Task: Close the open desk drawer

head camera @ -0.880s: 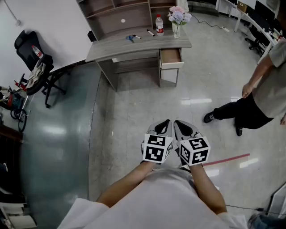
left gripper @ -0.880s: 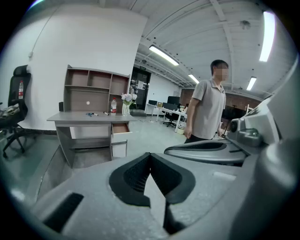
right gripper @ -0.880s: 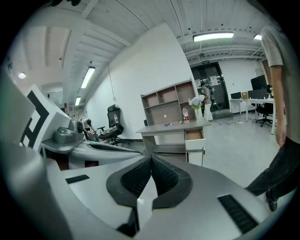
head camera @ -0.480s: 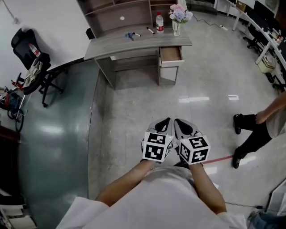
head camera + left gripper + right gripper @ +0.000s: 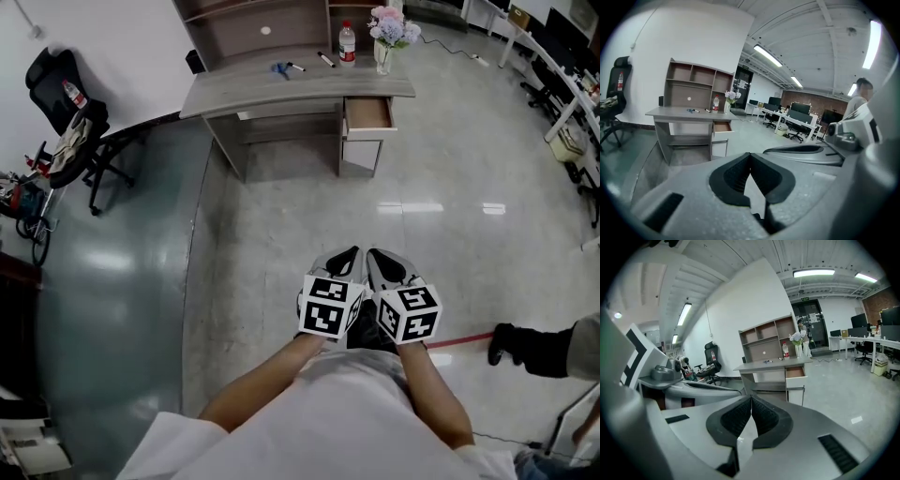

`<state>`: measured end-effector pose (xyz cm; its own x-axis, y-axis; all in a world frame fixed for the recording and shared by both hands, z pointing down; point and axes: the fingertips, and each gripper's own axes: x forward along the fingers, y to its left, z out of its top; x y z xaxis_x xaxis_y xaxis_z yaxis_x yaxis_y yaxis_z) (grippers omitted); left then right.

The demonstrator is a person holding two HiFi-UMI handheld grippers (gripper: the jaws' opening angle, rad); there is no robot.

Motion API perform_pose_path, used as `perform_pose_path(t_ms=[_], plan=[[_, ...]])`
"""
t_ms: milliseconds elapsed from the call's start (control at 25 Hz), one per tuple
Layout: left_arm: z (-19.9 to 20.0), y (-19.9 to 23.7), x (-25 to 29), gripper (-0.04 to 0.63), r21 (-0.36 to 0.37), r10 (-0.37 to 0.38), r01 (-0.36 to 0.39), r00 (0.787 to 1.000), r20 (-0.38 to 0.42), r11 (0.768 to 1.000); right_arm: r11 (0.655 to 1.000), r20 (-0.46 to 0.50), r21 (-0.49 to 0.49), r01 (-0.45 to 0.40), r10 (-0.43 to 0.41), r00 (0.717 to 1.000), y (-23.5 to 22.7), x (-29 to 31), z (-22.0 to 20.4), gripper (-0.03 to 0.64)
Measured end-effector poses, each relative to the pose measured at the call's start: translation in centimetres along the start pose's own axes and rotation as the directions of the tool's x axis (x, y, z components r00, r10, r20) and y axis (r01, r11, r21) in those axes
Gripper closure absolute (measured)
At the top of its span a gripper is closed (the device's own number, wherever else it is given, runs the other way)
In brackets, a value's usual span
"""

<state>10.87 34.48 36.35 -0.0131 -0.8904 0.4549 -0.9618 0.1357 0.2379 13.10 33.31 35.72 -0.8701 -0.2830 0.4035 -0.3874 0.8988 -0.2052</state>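
2 empty grippers side by side, well short of the open desk drawer.
The grey left gripper (image 5: 349, 259) and grey right gripper (image 5: 374, 259) each have their black ribbed jaws pressed together at the tips, with nothing between them. The open wood-lined drawer (image 5: 367, 113) juts from the right end of the grey wooden desk (image 5: 281, 92), well apart from both grippers across the pale glossy floor (image 5: 309, 216).

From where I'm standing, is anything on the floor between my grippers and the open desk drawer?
Nothing visible. Bare floor runs from the left gripper and right gripper, both shut and empty, to the open drawer under the desk. A bystander's black shoe is off to the right, out of the path.
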Motion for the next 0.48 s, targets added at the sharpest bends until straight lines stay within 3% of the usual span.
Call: perform_pose_path(t_ms=[480], plan=[[4.1, 4.4, 11.5, 0.592, -0.019, 0.037, -0.038, 0.998, -0.059, 0.999, 0.999, -0.032, 0.039, -0.037, 0.039, 0.999, -9.1, 9.3, 3.4, 0.614]])
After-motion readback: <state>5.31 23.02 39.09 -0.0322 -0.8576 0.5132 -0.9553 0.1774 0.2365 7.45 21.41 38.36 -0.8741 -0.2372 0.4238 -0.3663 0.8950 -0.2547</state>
